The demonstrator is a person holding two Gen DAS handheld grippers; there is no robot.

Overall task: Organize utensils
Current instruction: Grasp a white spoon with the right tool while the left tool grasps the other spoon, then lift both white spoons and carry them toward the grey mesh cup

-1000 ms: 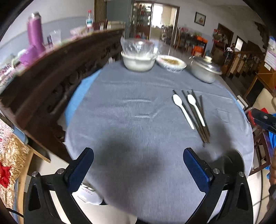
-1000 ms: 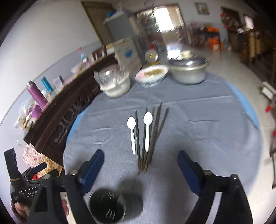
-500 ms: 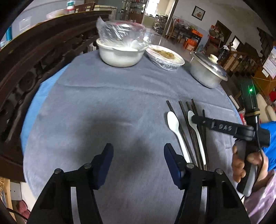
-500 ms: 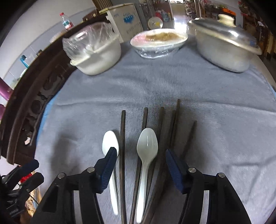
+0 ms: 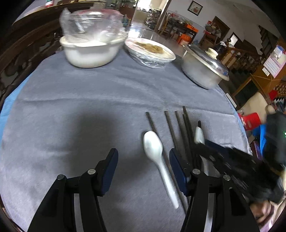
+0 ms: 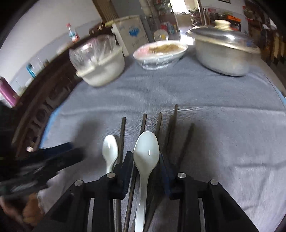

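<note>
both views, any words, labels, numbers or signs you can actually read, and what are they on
None can be read.
White box behind the bowls: blue mark and lines of print, too blurred.
Bottle on the sideboard: label, too small.
Wall chart: rows of print, too small.
Framed picture: no lettering legible.
Spoons, chopsticks, pot: no markings visible.
</note>
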